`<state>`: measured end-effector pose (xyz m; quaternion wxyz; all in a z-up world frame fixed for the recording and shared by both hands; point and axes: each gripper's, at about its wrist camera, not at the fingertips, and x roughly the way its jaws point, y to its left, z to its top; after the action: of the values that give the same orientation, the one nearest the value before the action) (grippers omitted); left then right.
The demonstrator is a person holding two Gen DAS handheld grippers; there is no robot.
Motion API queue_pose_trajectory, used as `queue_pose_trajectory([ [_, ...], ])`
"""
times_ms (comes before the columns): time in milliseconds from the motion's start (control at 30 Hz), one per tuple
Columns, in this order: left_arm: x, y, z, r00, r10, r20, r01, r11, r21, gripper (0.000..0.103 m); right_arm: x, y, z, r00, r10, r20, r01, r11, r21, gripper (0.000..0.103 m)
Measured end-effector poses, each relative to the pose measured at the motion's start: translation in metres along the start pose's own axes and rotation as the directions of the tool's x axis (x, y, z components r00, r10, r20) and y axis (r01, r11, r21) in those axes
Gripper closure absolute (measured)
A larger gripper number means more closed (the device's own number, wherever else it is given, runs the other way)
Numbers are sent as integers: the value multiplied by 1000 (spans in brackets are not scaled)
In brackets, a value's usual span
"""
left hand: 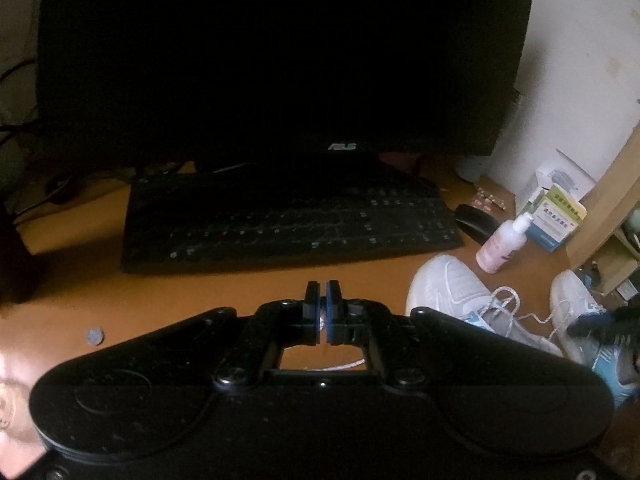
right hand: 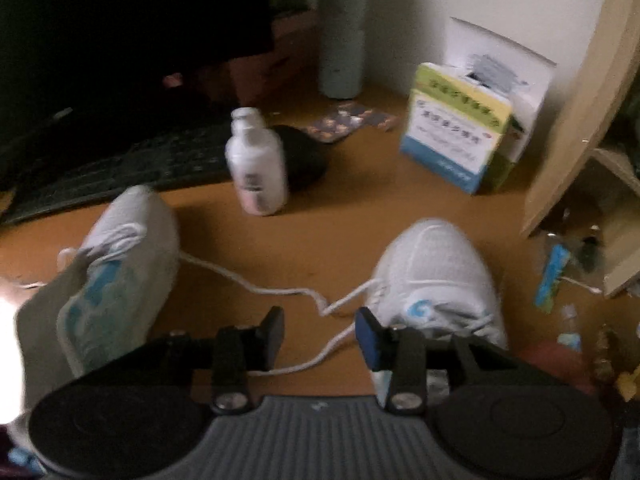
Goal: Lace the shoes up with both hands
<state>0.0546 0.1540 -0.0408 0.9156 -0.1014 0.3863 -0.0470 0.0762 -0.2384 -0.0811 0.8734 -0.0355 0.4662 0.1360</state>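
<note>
Two white sneakers with blue accents stand on the orange-brown desk. In the right wrist view the left shoe (right hand: 120, 264) is at left and the right shoe (right hand: 436, 276) at right, with loose white laces (right hand: 280, 292) trailing between them. My right gripper (right hand: 320, 328) is open and empty, just above a lace between the shoes. In the left wrist view both shoes (left hand: 452, 292) sit at right. My left gripper (left hand: 322, 308) is shut, with something small and pale pinched between its pads; a lace end (left hand: 344, 366) lies under it.
A black keyboard (left hand: 288, 224) and dark monitor (left hand: 280, 60) fill the back. A white-pink bottle (right hand: 256, 164), a black mouse (right hand: 304, 156), a medicine box (right hand: 460, 136), a grey cylinder (right hand: 342, 36) and a wooden shelf side (right hand: 580, 100) stand beyond the shoes.
</note>
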Motion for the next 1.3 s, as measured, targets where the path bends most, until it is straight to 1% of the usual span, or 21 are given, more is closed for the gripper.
queue_pose_trajectory([
  [67, 3, 0, 2, 1000, -13, -7, 13, 1000, 8, 103, 5, 20, -6, 1000, 14, -26, -18, 988, -156, 65],
  [100, 3, 0, 3, 1000, -16, -12, 16, 1000, 13, 103, 10, 28, -11, 999, 11, -47, -23, 968, -251, 65],
  [167, 2, 0, 4, 1000, -20, -14, 20, 1000, 24, 103, 19, 41, -18, 995, -4, -97, -38, 905, -424, 69],
  [233, 0, 0, 4, 1000, -19, -12, 19, 1000, 24, 103, 26, 45, -22, 991, -21, -135, -55, 845, -532, 69],
  [300, -2, -1, 3, 1000, -16, -10, 16, 1000, 22, 103, 34, 46, -23, 985, -39, -169, -79, 768, -635, 71],
  [333, -3, -2, 2, 1000, -17, -11, 18, 1000, 20, 103, 36, 45, -22, 983, -33, -182, -96, 752, -652, 77],
  [467, -9, -5, -4, 1000, -8, -5, 8, 1000, 1, 103, 51, 46, -17, 970, -29, -241, -164, 653, -739, 78],
  [633, -18, -5, -14, 1000, 17, 3, -17, 999, -39, 103, 58, 41, -14, 957, 13, -288, -236, 611, -755, 80],
  [700, -21, -6, -17, 1000, 24, 8, -23, 999, -48, 103, 59, 35, -8, 948, 40, -316, -272, 619, -737, 83],
  [733, -23, -7, -17, 1000, 24, 11, -24, 998, -51, 103, 59, 33, -6, 941, 53, -333, -291, 628, -722, 94],
  [767, -24, -8, -18, 1000, 24, 16, -23, 998, -53, 103, 59, 32, -5, 935, 65, -349, -308, 636, -707, 97],
  [800, -25, -9, -18, 1000, 24, 20, -23, 998, -54, 103, 59, 31, -3, 928, 77, -363, -324, 645, -692, 98],
  [900, -30, -14, -14, 999, 18, 42, -16, 999, -43, 103, 56, 32, -5, 930, 82, -359, -325, 641, -695, 101],
  [933, -32, -16, -12, 998, 15, 53, -13, 999, -36, 103, 52, 28, -3, 934, 104, -341, -319, 671, -669, 101],
  [1000, -46, -21, 3, 994, -1, 110, 2, 1000, -10, 103, 40, 19, 4, 945, 154, -289, -304, 740, -600, 101],
  [1067, -61, -24, 22, 984, -25, 174, 24, 1000, 3, 103, -2, 1, 29, 959, 240, -148, -282, 845, -455, 101],
  [1133, -82, -29, 51, 964, -60, 258, 55, 998, 27, 103, -50, -15, 54, 951, 310, 11, -288, 897, -334, 101],
  [1167, -92, -32, 65, 951, -82, 297, 74, 997, 36, 103, -71, -22, 64, 940, 331, 83, -295, 911, -289, 101],
  [1200, -109, -37, 85, 927, -116, 358, 104, 993, 52, 103, -95, -30, 75, 922, 351, 165, -306, 920, -246, 101],
  [1233, -123, -42, 103, 901, -146, 409, 130, 989, 67, 103, -130, -42, 91, 882, 372, 290, -328, 926, -188, 101],
  [1300, -146, -50, 129, 854, -194, 483, 169, 981, 95, 103, -178, -59, 112, 805, 367, 466, -354, 928, -119, 101],
])
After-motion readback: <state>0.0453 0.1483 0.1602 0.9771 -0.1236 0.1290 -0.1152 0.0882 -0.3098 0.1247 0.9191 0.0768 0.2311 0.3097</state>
